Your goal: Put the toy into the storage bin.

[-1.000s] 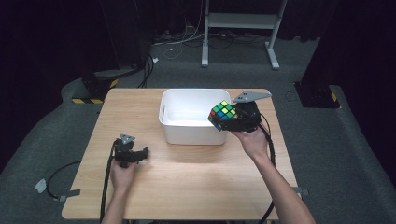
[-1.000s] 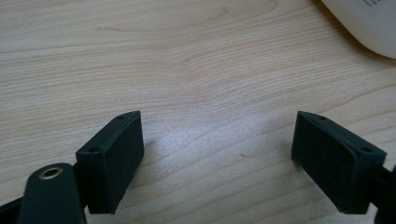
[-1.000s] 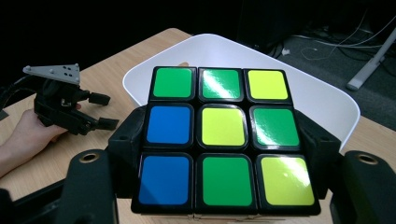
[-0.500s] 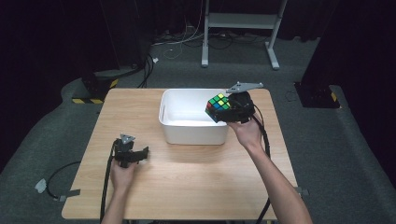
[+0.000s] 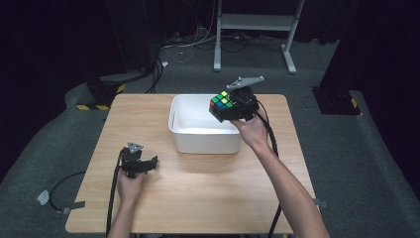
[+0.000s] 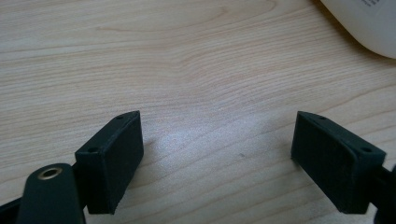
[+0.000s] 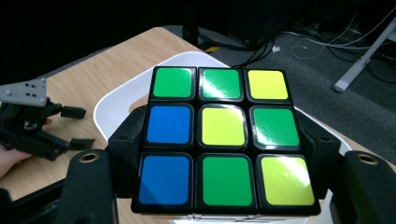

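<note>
We see a dark room with black curtains around a grey carpeted floor point(image 5: 346, 163), where cables point(image 5: 190, 47) lie loose near a white metal stand point(image 5: 255, 22) at the back and yellow-and-black striped blocks point(image 5: 99, 94) sit off the table's far left corner. In the middle stands the table point(image 5: 198, 198), a pale wood-grain top, matte and bare across its near half. On its far half rests a white tub point(image 5: 203, 139), open on top. Our right gripper point(image 5: 229, 106) hangs above the tub's far right corner, its fingers pinching a puzzle cube point(image 5: 222, 103) by two opposite sides; in the right gripper view the cube's point(image 7: 224, 135) upper face shows green, yellow and blue squares, with the tub's rim point(image 7: 112, 105) below and behind it. Our left gripper point(image 5: 146, 165) lies low over the table near its front left, well apart from the tub, and in the left gripper view its fingers point(image 6: 112, 158) stand spread wide with only bare wood between them.
</note>
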A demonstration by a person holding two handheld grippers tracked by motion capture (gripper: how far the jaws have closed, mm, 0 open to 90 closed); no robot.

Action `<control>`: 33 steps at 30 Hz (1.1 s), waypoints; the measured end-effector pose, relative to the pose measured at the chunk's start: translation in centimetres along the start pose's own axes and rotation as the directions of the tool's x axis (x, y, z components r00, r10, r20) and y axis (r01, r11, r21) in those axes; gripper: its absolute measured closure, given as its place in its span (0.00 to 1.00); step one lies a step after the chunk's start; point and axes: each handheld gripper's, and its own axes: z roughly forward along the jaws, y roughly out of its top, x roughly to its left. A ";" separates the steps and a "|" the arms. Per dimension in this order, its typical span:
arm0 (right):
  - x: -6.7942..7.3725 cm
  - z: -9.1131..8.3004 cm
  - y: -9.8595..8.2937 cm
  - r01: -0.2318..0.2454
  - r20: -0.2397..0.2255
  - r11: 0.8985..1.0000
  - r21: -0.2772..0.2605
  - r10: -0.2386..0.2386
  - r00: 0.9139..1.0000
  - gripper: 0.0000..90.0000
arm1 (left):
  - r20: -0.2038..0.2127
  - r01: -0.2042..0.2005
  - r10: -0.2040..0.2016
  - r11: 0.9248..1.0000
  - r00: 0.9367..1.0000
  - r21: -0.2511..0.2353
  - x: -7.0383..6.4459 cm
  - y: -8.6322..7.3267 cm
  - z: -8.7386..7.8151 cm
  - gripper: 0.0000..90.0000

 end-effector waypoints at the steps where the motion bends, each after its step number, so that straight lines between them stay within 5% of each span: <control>1: 0.0 0.2 0.2 -0.001 -0.003 1.000 0.001 0.001 1.000 0.38 | 0.000 0.000 0.000 1.000 1.000 0.000 0.0 0.0 0.0 0.19; 15: -0.1 2.4 3.6 -0.010 0.008 1.000 -0.005 0.010 1.000 0.38 | 0.002 -0.003 0.003 1.000 1.000 0.000 0.0 0.0 0.0 0.19; 33: -1.5 6.7 3.5 -0.059 0.008 0.998 0.013 0.059 0.998 0.38 | 0.001 -0.004 0.004 1.000 1.000 -0.001 0.0 0.0 0.0 0.19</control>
